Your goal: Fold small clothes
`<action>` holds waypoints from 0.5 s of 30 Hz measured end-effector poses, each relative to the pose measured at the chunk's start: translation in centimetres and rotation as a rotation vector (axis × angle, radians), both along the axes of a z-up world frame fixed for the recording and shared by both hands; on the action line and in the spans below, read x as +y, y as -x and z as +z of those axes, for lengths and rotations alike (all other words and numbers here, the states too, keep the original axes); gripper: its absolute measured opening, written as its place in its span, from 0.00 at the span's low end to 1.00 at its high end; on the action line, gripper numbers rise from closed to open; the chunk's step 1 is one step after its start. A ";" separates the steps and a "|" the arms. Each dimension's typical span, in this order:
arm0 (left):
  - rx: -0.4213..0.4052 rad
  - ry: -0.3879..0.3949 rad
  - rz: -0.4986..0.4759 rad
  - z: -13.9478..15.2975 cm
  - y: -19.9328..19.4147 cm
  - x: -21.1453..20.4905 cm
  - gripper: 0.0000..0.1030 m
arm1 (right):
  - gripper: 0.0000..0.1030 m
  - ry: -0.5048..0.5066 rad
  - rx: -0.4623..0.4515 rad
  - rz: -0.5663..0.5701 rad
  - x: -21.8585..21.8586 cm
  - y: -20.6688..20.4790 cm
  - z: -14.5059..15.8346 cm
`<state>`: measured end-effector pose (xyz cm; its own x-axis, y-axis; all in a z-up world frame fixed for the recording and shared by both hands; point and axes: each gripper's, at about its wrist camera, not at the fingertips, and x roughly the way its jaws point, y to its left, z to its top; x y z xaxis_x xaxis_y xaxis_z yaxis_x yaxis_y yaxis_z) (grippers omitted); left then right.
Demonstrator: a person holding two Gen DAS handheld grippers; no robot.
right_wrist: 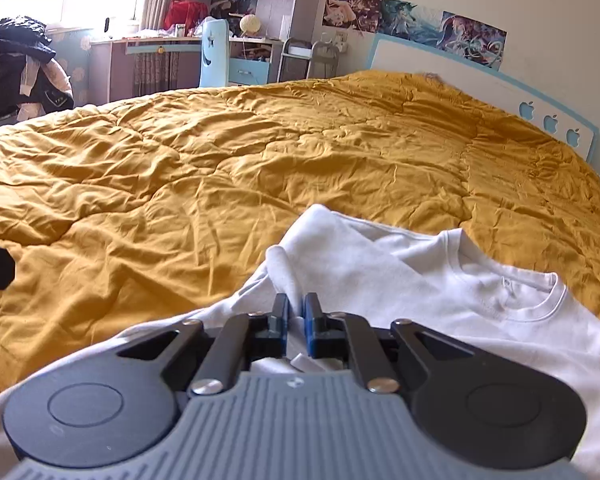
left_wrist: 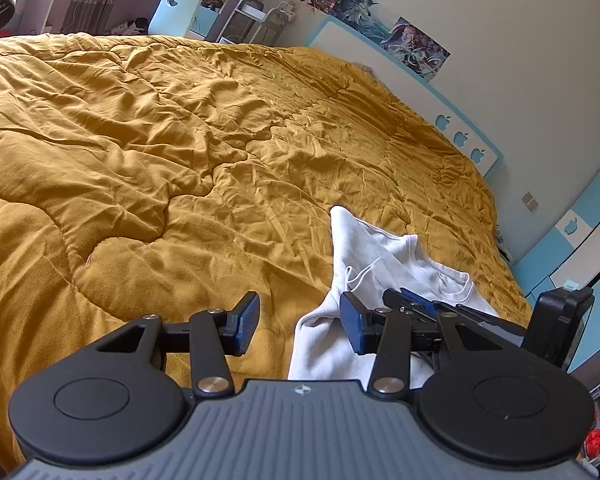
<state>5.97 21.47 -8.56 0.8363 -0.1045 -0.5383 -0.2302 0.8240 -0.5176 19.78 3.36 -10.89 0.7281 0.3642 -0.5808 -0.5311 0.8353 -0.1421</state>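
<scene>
Right claw [right_wrist: 296,320] pinches white sweatshirt [right_wrist: 440,280] on mustard quilt [right_wrist: 180,168]; left claw [left_wrist: 300,320] gapes.

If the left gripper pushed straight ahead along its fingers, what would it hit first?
Probably the white sweatshirt: its raised fold lies just ahead of the open left gripper, toward the right finger. Otherwise only the mustard quilt. Depth is unclear.

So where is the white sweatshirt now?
The white sweatshirt lies on the mustard quilt near the headboard; the right gripper pinches its fabric.
</scene>
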 end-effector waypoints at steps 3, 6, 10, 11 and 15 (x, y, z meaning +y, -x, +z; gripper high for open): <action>0.005 -0.005 -0.008 0.0 -0.1 -0.3 0.49 | 0.13 0.016 0.019 0.027 0.4 0.8 -1.1; 0.011 -0.017 -0.018 -0.1 -0.2 -0.7 0.49 | 0.32 -0.058 0.104 0.100 -0.4 1.3 -0.2; 0.019 -0.034 -0.021 -0.2 -0.1 -1.0 0.49 | 0.32 -0.183 0.158 0.082 -3.3 2.5 1.6; 0.022 -0.036 -0.025 -0.2 0.0 -1.0 0.49 | 0.32 -0.214 0.165 0.068 -4.2 2.9 2.0; 0.037 -0.041 -0.035 -0.6 0.0 -1.2 0.49 | 0.33 -0.307 0.167 0.012 -8.5 4.5 3.3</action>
